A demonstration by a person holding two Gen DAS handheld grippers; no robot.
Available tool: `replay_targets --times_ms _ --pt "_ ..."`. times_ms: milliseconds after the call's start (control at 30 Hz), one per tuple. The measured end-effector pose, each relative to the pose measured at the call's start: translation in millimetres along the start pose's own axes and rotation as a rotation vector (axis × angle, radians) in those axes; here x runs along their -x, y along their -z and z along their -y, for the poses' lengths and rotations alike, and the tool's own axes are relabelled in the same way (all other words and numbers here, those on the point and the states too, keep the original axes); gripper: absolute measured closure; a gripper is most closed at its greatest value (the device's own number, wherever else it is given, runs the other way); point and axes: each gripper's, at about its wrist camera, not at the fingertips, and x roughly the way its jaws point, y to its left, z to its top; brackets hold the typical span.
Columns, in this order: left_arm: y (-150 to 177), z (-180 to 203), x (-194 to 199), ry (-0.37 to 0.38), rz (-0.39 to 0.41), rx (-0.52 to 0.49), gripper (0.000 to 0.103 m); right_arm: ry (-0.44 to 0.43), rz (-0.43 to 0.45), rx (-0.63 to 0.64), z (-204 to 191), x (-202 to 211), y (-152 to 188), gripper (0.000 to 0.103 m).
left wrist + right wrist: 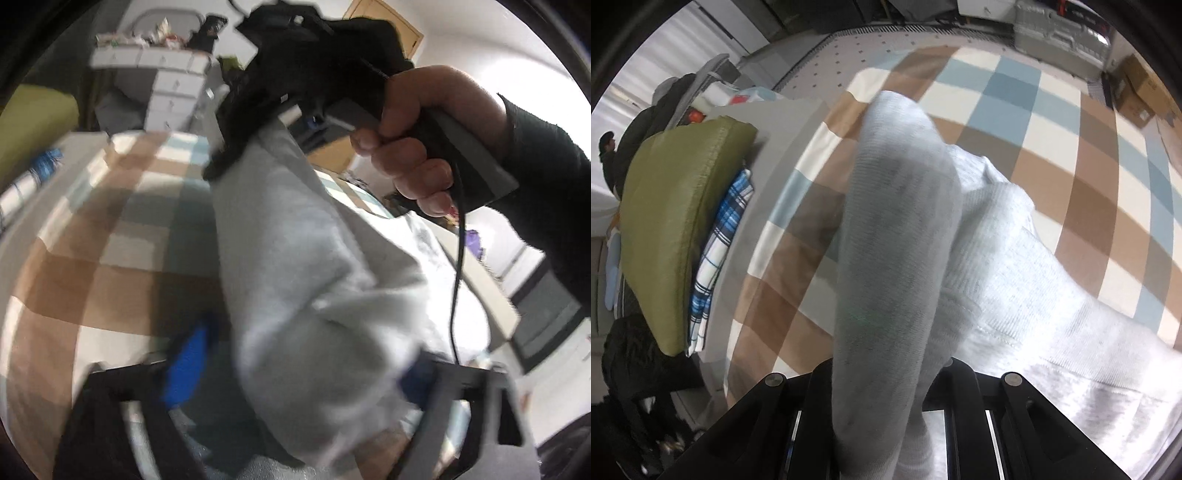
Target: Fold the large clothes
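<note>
Grey sweatshirt (886, 236) hangs lengthwise from clenched right gripper (882, 384) toward checked bedspread (1071, 155); left gripper (295, 369) half-spread around its lower fold; grip unclear

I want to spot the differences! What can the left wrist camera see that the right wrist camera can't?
Only the left wrist view shows a hand holding the other hand-held gripper, plus white drawers. Only the right wrist view shows an olive cushion on a blue plaid cloth. Both show the grey sweatshirt over the checked bedspread.
</note>
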Motion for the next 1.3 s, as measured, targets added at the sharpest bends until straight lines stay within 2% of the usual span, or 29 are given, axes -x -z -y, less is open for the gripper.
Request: replay_targets --times_ms 33,100,167,267,367,433,533,600,667,767,867,967,1033,1067,1133,1233,1267,1300 --pt "0 -1 2 -0.024 0.006 -0.016 0.055 0.005 0.018 0.022 -3 3 -2 0.091" --pt "-5 -10 14 -0.023 0.018 -0.028 0.063 0.003 0.036 0.044 -9 5 -7 0.091" --pt "-12 -22 28 -0.041 0.023 -0.029 0.071 -0.030 0.051 0.036 -15 -1 -15 0.091" --pt "-33 -35 59 -0.105 0.059 -0.067 0.078 -0.099 0.111 0.053 -33 11 -30 0.091" --pt "-64 -25 99 -0.164 0.126 -0.147 0.082 -0.201 0.201 0.073 -50 43 -46 0.091" --pt "-84 -6 121 -0.152 0.172 -0.202 0.082 -0.306 0.287 0.076 -49 81 -50 0.091" --pt "-109 38 138 -0.070 0.221 -0.289 0.082 -0.419 0.399 0.077 -26 129 -38 0.091" --pt "-118 71 120 0.009 0.179 -0.333 0.082 -0.464 0.454 0.048 9 155 -17 0.091" --pt "-112 101 88 0.035 0.111 -0.380 0.082 -0.443 0.466 0.026 45 159 5 0.091" --pt "-90 137 34 0.040 0.003 -0.456 0.081 -0.370 0.436 -0.053 109 141 38 0.091" --pt "-71 153 -13 0.049 -0.107 -0.476 0.081 -0.322 0.386 -0.106 161 109 62 0.091" --pt "-51 167 -46 0.023 -0.205 -0.516 0.077 -0.269 0.329 -0.105 188 69 71 0.090" --pt "-39 175 -58 0.025 -0.286 -0.525 0.068 -0.265 0.289 -0.124 200 42 72 0.089" --pt "-35 174 -64 0.058 -0.332 -0.509 0.064 -0.271 0.275 -0.132 204 32 73 0.089" --pt "-36 172 -59 0.148 -0.391 -0.466 0.064 -0.258 0.252 -0.110 206 11 73 0.086" --pt "-46 176 -17 0.185 -0.314 -0.445 0.061 -0.263 0.278 -0.104 213 2 76 0.081" --pt "-52 175 3 0.179 -0.260 -0.450 0.047 -0.274 0.286 -0.100 214 3 76 0.081" --pt "-57 172 17 0.145 -0.205 -0.458 0.025 -0.284 0.291 -0.096 218 5 78 0.080"
